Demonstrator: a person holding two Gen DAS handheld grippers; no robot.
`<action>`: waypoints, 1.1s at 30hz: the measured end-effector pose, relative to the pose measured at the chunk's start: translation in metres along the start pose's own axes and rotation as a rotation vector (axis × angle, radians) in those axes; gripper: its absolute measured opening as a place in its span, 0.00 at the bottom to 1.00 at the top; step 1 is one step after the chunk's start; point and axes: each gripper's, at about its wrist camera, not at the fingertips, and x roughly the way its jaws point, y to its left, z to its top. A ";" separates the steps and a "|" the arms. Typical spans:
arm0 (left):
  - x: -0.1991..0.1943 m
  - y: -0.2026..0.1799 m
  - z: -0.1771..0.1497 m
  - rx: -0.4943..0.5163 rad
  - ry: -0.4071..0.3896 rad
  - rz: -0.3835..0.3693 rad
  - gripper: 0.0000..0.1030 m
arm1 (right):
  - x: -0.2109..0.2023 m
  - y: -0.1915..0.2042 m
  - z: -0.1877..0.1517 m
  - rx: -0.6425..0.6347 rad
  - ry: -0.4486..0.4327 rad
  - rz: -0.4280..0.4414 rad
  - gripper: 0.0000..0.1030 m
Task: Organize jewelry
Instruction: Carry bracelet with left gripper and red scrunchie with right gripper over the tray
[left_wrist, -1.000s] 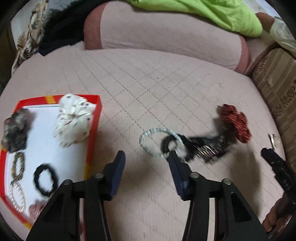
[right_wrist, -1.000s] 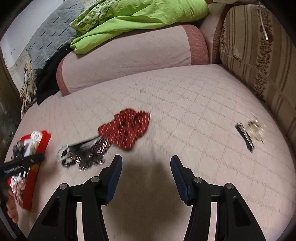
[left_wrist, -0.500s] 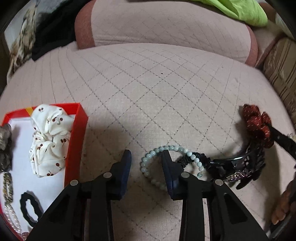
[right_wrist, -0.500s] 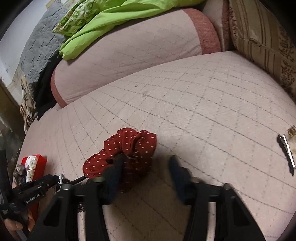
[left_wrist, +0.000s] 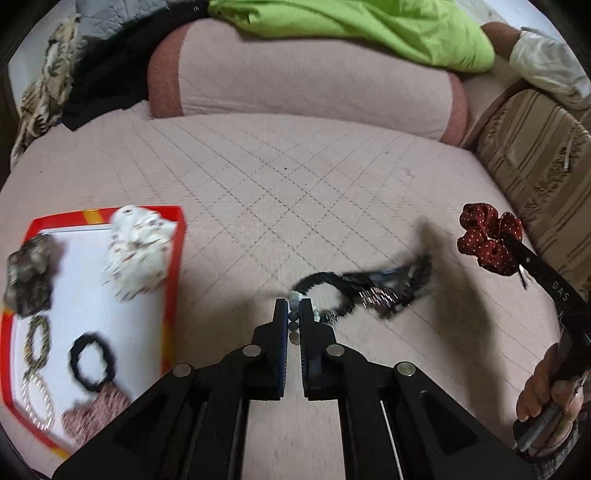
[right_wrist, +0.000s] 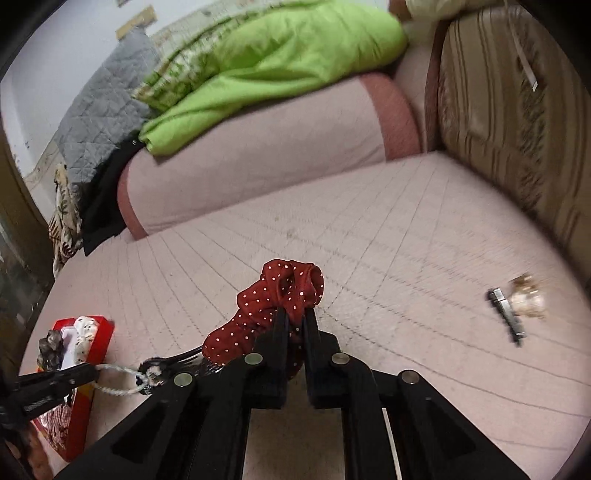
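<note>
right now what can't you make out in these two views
- Left wrist view: the bead bracelet is mostly hidden between the left gripper fingers; only a few beads show.
- Left wrist view: the black hair clips are motion-blurred, so whether they hang from the bracelet is unclear.
- Right wrist view: the small clip is blurred, its ornament unreadable.
- Right wrist view: the red tray is partly blocked by the left gripper.
</note>
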 end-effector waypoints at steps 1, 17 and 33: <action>-0.008 0.001 -0.003 -0.002 -0.009 -0.002 0.05 | -0.008 0.005 -0.002 -0.008 -0.013 -0.001 0.08; -0.148 0.028 -0.075 -0.012 -0.170 0.080 0.05 | -0.089 0.073 -0.089 -0.059 0.068 0.120 0.08; -0.207 0.040 -0.094 -0.039 -0.235 0.165 0.05 | -0.116 0.123 -0.116 -0.192 0.074 0.206 0.08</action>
